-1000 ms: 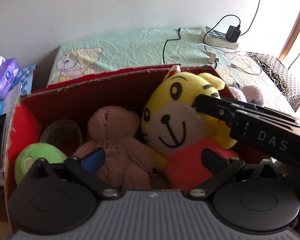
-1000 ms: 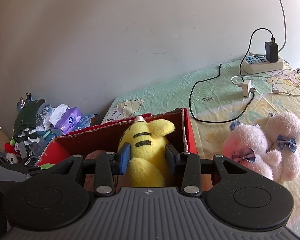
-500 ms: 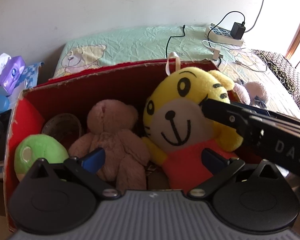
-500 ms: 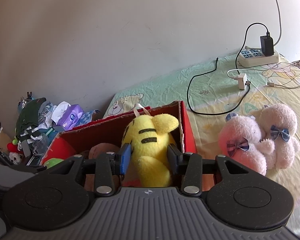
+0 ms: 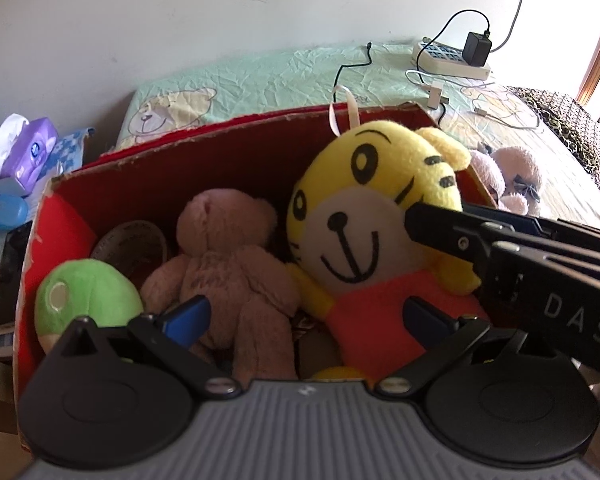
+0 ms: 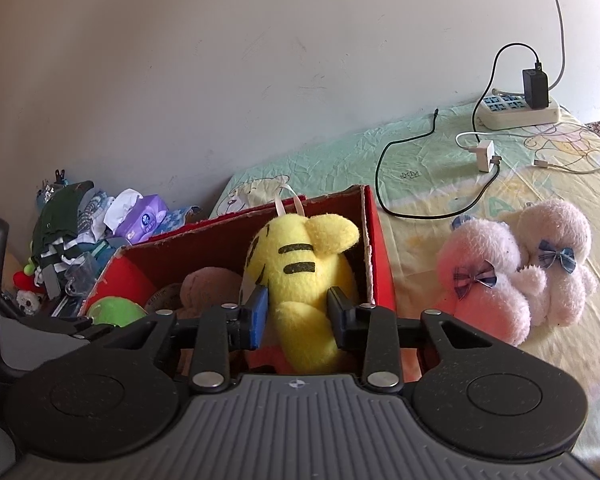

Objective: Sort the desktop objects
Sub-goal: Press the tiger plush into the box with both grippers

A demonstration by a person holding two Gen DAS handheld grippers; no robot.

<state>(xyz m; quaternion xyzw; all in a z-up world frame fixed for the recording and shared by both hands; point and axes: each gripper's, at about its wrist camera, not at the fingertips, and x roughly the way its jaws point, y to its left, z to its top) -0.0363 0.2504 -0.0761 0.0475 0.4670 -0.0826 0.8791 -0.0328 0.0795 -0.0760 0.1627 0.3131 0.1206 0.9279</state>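
Yellow plush filled the gap of the right gripper (image 6: 298, 314): its two fingers (image 6: 256, 316) were pressed against either side of the yellow tiger toy (image 6: 300, 280), clamped on the back of its head and body, holding it upright at the right end of the red cardboard box (image 6: 374, 264). From the left wrist view the same tiger (image 5: 364, 240) faced the camera, its red shirt low in the box, with the black right gripper reaching in from the right against its cheek. The left gripper (image 5: 304, 316) stood spread wide above the box's near edge and gripped nothing; one blue pad (image 5: 188, 316) lay just in front of the brown teddy bear (image 5: 232, 264), though I cannot tell if it touched. A green plush (image 5: 84, 300) sat in the box's left corner. Beyond the box, on the bear-print sheet (image 6: 340, 160), two pink plush bears (image 6: 512, 268) lay together to the right. Farther back sat a black cable (image 6: 384, 176), a white power strip (image 6: 520, 112) and, off to the left, a purple tissue pack (image 6: 144, 220).
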